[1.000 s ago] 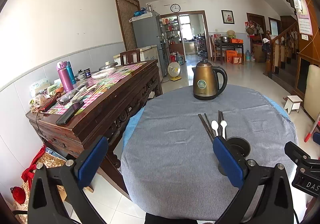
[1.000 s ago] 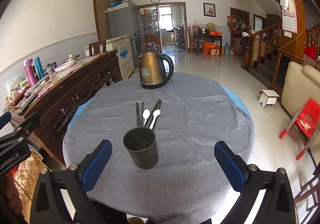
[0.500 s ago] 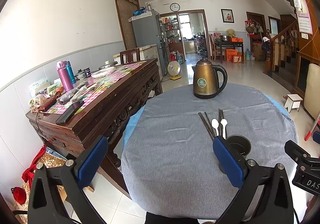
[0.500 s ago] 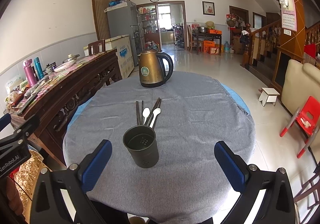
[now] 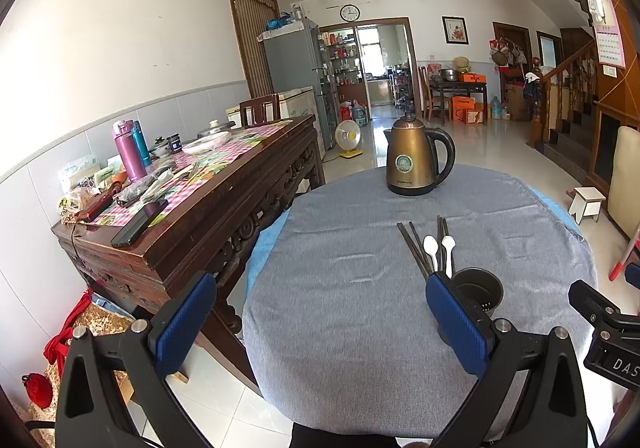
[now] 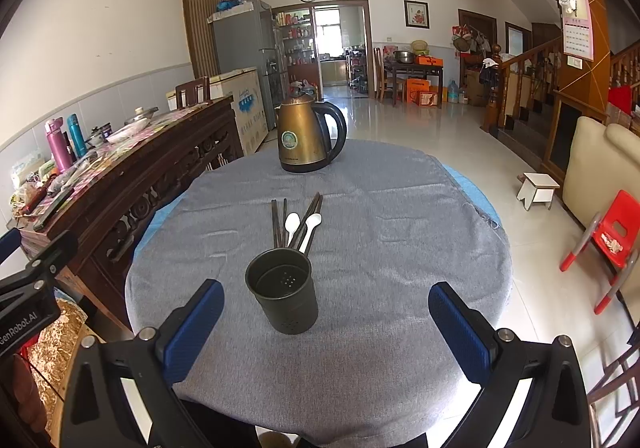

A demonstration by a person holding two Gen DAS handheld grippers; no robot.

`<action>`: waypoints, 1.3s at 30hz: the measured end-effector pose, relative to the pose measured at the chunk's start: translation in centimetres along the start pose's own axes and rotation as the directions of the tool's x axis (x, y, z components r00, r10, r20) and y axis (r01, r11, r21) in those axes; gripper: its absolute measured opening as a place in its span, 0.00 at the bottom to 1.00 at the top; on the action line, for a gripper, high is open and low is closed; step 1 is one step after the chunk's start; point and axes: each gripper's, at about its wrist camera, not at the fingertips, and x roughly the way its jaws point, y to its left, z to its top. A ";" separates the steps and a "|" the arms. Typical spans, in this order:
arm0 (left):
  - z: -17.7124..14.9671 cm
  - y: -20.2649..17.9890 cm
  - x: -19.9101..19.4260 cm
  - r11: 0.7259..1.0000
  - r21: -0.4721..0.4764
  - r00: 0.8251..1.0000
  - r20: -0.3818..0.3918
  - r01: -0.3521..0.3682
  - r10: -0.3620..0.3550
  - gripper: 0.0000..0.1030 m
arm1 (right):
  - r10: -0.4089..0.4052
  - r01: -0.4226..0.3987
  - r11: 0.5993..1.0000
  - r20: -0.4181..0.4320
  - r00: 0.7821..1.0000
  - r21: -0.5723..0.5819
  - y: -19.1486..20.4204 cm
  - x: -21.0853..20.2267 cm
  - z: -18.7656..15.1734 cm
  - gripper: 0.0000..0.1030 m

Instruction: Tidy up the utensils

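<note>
Both hand-held grippers, left & right, level over table edge, wide open, empty, facing utensil cup.

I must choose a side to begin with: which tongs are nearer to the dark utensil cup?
Right. The right tongs face the utensil cup, which stands near their left finger. The left tongs sit further left; the cup is beyond their right finger.

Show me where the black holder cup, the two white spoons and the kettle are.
black holder cup (image 6: 289, 304), right wrist view, on its outer wall.
white spoons (image 6: 291, 223), right wrist view, on the left spoon's bowl.
kettle (image 6: 298, 139), right wrist view, on its golden body.
</note>
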 end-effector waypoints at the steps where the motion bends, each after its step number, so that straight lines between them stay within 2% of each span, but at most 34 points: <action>1: 0.0 -0.1 0.0 1.000 0.002 1.000 0.000 -0.002 0.002 1.00 | -0.003 0.003 1.000 -0.004 1.000 -0.003 0.0 0.0 0.0 1.00; 8: -0.6 -0.5 1.5 1.000 0.020 0.999 -0.037 -0.004 0.005 1.00 | 0.001 0.000 1.000 -0.012 1.000 0.013 -0.3 0.8 0.0 1.00; 12: -0.4 -0.7 3.1 0.998 0.061 0.994 -0.103 -0.018 0.024 1.00 | -0.004 0.005 1.000 -0.046 0.999 0.021 -0.7 1.7 0.5 1.00; 16: -0.4 -0.8 5.0 0.998 0.059 0.990 -0.135 -0.025 0.033 1.00 | 0.003 0.001 0.999 -0.065 0.998 0.054 -1.5 3.1 1.7 1.00; 24: -0.3 -1.3 8.1 0.998 0.055 0.992 -0.125 -0.026 0.032 1.00 | 0.024 -0.018 0.990 -0.042 0.999 0.141 -3.3 5.8 3.6 1.00; 30: -0.1 -2.1 10.3 0.996 0.084 0.989 -0.141 -0.023 0.034 1.00 | -0.020 0.029 0.996 -0.098 0.995 0.089 -3.1 7.9 3.5 1.00; 36: 0.0 -2.4 14.7 0.996 0.086 0.980 -0.199 -0.012 0.029 1.00 | -0.032 0.044 0.996 -0.149 0.988 0.078 -3.8 11.0 4.1 1.00; 39: 0.4 -2.3 18.1 0.997 0.074 0.969 -0.249 0.020 -0.002 1.00 | -0.003 0.017 0.997 -0.177 0.984 0.078 -4.5 13.8 5.5 1.00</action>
